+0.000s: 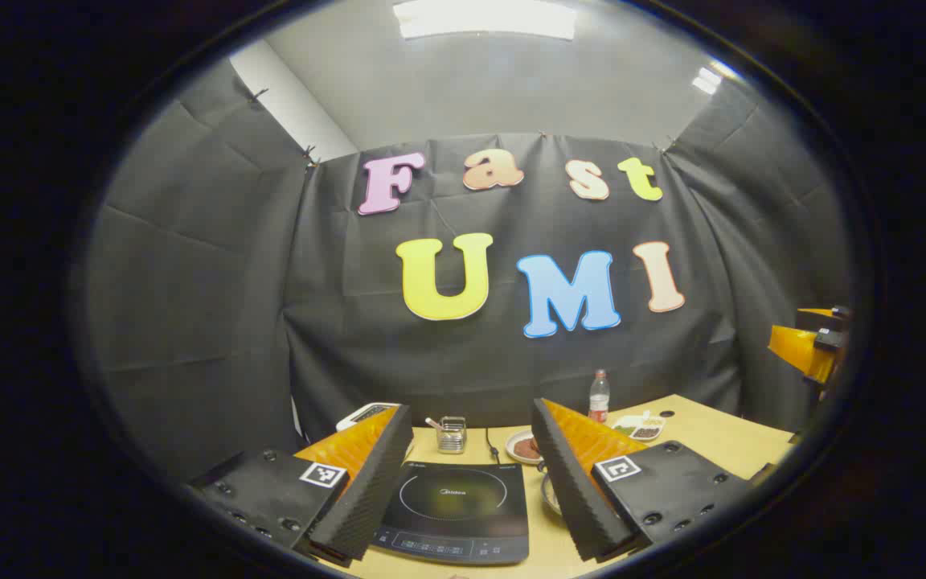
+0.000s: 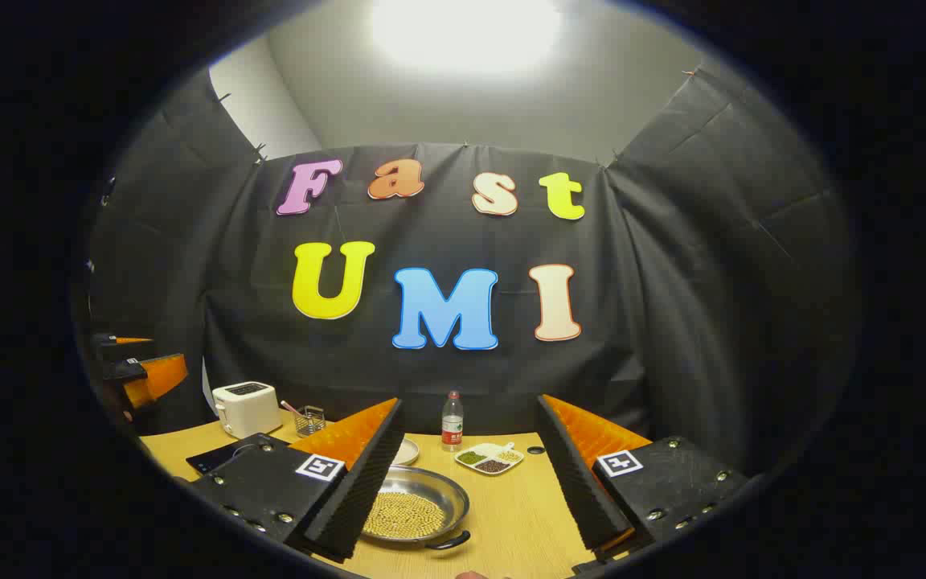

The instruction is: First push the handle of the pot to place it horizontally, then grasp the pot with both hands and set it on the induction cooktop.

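Pot (image 2: 415,511) sits on table (image 2: 511,515), right of induction cooktop (image 1: 455,503); left gripper (image 1: 463,482) and right gripper (image 2: 463,486) both wide, holding nothing.

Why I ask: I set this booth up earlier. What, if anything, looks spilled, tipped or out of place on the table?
Nothing stands out. The pot sits upright with its beans inside, the bottle stands upright, and the induction cooktop lies flat and bare.

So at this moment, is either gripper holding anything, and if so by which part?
Nothing is held. The left gripper is open above the induction cooktop; the right gripper is open over the pot.
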A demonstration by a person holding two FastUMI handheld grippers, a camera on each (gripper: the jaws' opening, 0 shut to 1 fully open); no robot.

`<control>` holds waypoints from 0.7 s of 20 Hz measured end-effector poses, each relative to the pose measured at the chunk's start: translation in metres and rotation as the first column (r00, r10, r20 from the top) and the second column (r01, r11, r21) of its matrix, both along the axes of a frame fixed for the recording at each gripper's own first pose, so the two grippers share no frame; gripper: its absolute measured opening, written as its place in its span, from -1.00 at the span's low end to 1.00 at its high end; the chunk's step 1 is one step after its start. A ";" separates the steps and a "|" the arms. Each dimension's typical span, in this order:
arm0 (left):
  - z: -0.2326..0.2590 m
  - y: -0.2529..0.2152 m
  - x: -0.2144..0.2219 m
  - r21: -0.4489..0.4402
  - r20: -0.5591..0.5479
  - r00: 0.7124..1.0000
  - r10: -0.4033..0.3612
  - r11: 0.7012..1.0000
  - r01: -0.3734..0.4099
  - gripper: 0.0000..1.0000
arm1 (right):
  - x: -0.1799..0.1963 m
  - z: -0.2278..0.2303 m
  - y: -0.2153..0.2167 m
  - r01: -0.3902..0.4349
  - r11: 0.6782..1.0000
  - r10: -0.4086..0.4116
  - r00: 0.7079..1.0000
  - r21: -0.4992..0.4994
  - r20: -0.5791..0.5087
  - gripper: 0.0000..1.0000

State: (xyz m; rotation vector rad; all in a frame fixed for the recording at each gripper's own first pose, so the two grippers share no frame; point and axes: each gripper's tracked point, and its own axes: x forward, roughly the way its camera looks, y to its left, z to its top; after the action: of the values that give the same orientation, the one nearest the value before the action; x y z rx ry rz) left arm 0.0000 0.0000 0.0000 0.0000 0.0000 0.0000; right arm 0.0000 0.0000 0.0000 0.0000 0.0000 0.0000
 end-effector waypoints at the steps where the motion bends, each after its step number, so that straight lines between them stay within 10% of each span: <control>1: 0.001 0.002 0.001 -0.004 0.003 1.000 0.002 1.000 -0.002 0.82 | 0.000 0.002 -0.001 0.004 1.000 -0.004 1.000 0.003 0.000 0.97; 14: 0.007 0.019 0.001 0.007 0.018 1.000 0.014 1.000 -0.015 0.93 | 0.008 0.004 0.000 0.009 1.000 -0.009 1.000 0.004 -0.001 0.97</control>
State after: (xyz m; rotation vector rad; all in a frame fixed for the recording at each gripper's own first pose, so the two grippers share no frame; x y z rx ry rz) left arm 0.0006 0.0192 0.0070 0.0073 -0.0176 0.0145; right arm 0.0081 0.0001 0.0042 0.0041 0.0006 -0.0089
